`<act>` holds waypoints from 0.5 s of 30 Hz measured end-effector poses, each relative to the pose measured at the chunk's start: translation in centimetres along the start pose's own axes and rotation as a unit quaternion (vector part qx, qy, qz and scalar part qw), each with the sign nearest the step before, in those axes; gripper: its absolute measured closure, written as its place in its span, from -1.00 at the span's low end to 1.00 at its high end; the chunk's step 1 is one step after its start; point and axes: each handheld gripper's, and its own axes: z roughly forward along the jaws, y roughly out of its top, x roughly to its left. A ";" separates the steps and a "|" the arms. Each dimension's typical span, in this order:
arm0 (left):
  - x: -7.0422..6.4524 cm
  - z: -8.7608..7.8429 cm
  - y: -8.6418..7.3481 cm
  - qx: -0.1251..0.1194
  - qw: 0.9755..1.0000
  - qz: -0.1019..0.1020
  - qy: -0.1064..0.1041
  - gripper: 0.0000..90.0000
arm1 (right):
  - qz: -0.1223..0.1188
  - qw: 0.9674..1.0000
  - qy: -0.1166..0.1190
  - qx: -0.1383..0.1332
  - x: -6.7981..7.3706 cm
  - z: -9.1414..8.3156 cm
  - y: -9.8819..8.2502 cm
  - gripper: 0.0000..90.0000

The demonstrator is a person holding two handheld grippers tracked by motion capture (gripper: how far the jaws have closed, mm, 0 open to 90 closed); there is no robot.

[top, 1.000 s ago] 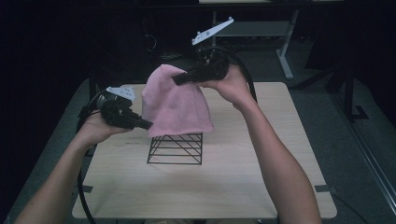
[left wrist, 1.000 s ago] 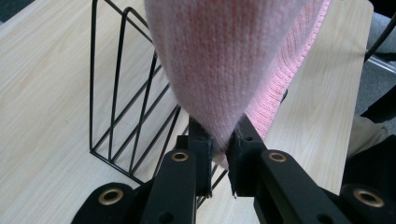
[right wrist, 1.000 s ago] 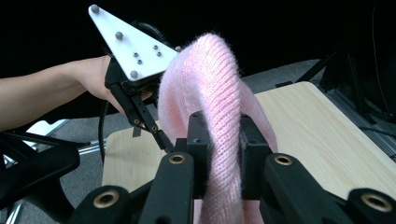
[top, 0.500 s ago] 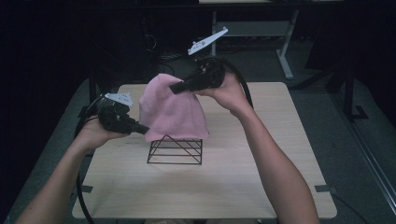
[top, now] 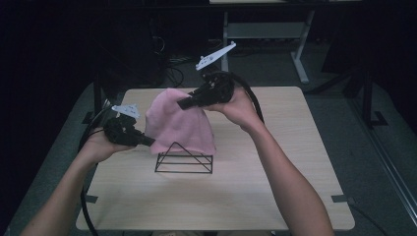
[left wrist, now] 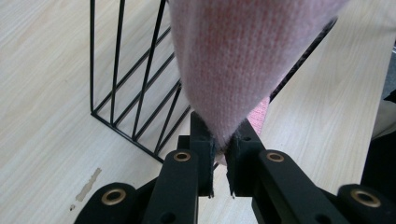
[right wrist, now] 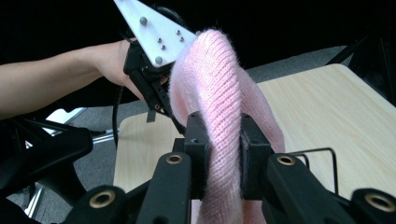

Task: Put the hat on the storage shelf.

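Both the left gripper [left wrist: 219,154] and right gripper [right wrist: 223,154] pinched the pink cloth [top: 178,123] above the wire rack [top: 184,160], apparently draped over it.

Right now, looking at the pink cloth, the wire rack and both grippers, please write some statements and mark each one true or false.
1. The left gripper is shut on the pink cloth. True.
2. The right gripper is open and holds nothing. False: it is shut on the cloth.
3. The cloth lies flat on the table. False: it is held up over the wire rack.
4. The rack stands on the table. True.
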 end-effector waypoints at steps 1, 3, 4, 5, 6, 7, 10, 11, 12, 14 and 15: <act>0.0 0.1 -0.2 -0.001 1.000 -0.002 0.001 0.84 | 0.000 1.000 0.000 0.000 0.0 0.0 0.0 0.70; 0.0 0.2 -0.4 0.003 1.000 -0.003 0.003 0.84 | 0.002 1.000 0.004 -0.001 -0.1 0.2 -0.4 0.70; 0.1 0.3 -0.5 0.005 1.000 -0.003 0.003 0.84 | 0.006 1.000 0.008 0.000 -0.1 0.5 -0.7 0.69; 0.1 0.4 -0.6 0.007 1.000 -0.003 0.005 0.84 | 0.006 1.000 0.008 0.000 -0.1 0.5 -0.7 0.69; 0.1 0.5 -0.7 0.011 1.000 -0.003 0.007 0.84 | 0.005 1.000 0.008 0.002 -0.2 0.6 -0.8 0.69; 0.1 0.6 -0.9 0.011 1.000 -0.003 0.009 0.84 | 0.006 1.000 0.011 0.002 -0.2 0.8 -1.0 0.69; 0.1 1.0 -1.2 0.015 1.000 -0.002 0.009 0.84 | 0.011 1.000 0.018 0.003 -0.3 1.2 -1.4 0.69; 0.1 1.1 -1.3 0.020 1.000 0.001 0.012 0.84 | 0.008 1.000 0.018 0.004 -0.4 1.4 -1.5 0.69; 0.1 1.2 -1.4 0.022 1.000 0.001 0.012 0.84 | 0.013 1.000 0.022 0.007 -0.4 1.5 -1.7 0.69; 0.1 1.5 -1.6 0.024 1.000 -0.001 0.011 0.84 | 0.012 1.000 0.025 0.009 -0.5 1.7 -2.0 0.68; 0.1 1.7 -1.8 0.025 1.000 -0.001 0.011 0.84 | 0.019 0.999 0.028 0.009 -0.5 1.8 -2.2 0.68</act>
